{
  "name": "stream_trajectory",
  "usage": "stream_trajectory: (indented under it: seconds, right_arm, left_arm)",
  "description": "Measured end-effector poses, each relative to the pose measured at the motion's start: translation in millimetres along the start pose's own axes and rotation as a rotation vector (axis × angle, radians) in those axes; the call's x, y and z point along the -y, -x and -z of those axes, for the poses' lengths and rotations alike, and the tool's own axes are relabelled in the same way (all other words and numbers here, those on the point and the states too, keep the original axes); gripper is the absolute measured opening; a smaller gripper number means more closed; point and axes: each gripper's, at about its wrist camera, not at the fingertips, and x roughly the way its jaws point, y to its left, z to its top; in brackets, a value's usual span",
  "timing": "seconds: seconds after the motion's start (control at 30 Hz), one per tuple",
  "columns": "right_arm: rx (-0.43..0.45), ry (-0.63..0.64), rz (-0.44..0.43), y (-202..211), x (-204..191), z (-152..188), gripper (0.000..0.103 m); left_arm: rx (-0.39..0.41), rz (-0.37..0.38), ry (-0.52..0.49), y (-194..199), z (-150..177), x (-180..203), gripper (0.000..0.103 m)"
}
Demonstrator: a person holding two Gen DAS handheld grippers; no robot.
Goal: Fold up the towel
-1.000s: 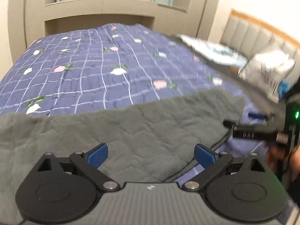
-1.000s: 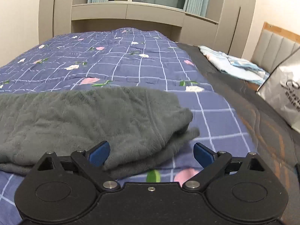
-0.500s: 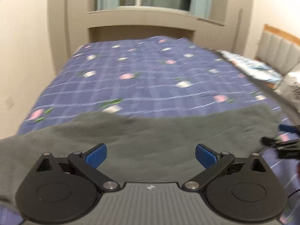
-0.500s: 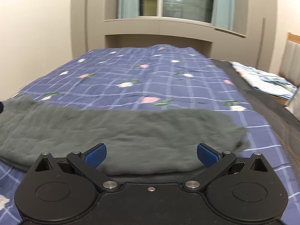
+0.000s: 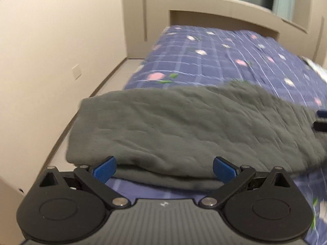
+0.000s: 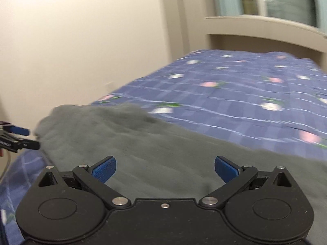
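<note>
Lying folded on the quilt (image 5: 214, 61), grey towel (image 5: 184, 126) just ahead of the left gripper (image 5: 163, 168), its near edge sitting between the wide-spread blue pads, apparently untouched though blur is making contact hard to judge. Spreading under and ahead of the right gripper (image 6: 165, 169) too, jaws fully apart, gripping nothing. Compared with a second ago, both views now swinging toward the wall (image 6: 81, 40), towel's left end coming into sight.
</note>
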Motion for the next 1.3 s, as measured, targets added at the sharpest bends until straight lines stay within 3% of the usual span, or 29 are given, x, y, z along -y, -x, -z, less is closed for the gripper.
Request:
stream_trajectory:
  seconds: [0.2,0.27,0.37,0.5,0.63,0.7,0.77,0.83,0.87,0.97,1.0,1.03,1.07,1.1,1.17,1.3]
  right_arm:
    - [-0.02,0.064,-0.119,-80.8,-38.6,-59.4,0.102]
    - [-0.027,0.061,-0.154,-107.0,-40.4,-81.8,0.096]
    - [-0.132,0.013,-0.211,-151.0,-37.0,-109.2,0.089]
    - [-0.246,0.031,-0.23,-186.5,-40.7,-122.3,0.047]
    - [-0.267,0.071,-0.243,-172.4,-49.2,-119.7,0.029]
    - [-0.302,0.064,-0.3,-161.6,-49.6,-113.7,0.029]
    - [-0.339,0.065,-0.325,-159.6,-50.4,-109.9,0.036]
    - [-0.378,0.063,-0.343,-167.2,-50.5,-108.2,0.051]
    - [-0.393,0.053,-0.348,-173.4,-50.0,-107.9,0.053]
    - [-0.381,-0.056,-0.359,-191.5,-38.6,-114.9,0.058]
    - [-0.364,-0.117,-0.366,-195.4,-32.6,-118.6,0.049]
    - [-0.343,-0.177,-0.353,-198.5,-27.1,-122.2,0.025]
    - [-0.32,-0.209,-0.325,-198.4,-23.4,-125.1,0.01]
    - [-0.283,-0.229,-0.292,-195.0,-20.0,-128.5,0.006]
    - [-0.232,-0.23,-0.288,-186.5,-19.6,-135.2,0.005]
    - [-0.197,-0.062,-0.193,-184.9,-40.1,-137.0,0.004]
  left_arm:
    - [0.044,0.021,0.053,-23.1,-33.7,-20.2,0.102]
    - [0.041,0.038,0.059,-39.5,-43.1,-17.7,0.102]
    - [0.014,0.061,0.074,-63.5,-50.2,-5.5,0.102]
    - [0.006,0.155,-0.002,-71.4,-38.5,19.7,0.102]
    - [-0.024,0.18,-0.077,-76.9,-21.4,36.5,0.102]
    - [-0.024,0.165,-0.125,-76.4,-10.5,41.4,0.102]
    - [-0.015,0.155,-0.146,-73.1,-1.4,44.3,0.102]
    - [-0.015,0.155,-0.15,-68.3,3.7,44.9,0.102]
    - [-0.016,0.16,-0.147,-66.6,4.7,44.4,0.102]
    - [-0.019,0.168,-0.141,-63.4,6.2,42.2,0.102]
    - [-0.02,0.168,-0.142,-62.5,6.4,42.2,0.102]
    - [-0.021,0.169,-0.141,-62.2,6.2,42.4,0.102]
    - [-0.023,0.171,-0.142,-62.1,6.0,42.1,0.102]
    - [-0.024,0.175,-0.143,-62.3,5.6,41.3,0.102]
    - [-0.02,0.177,-0.143,-62.6,5.8,40.4,0.102]
    - [-0.014,0.166,-0.145,-61.9,7.4,42.2,0.102]
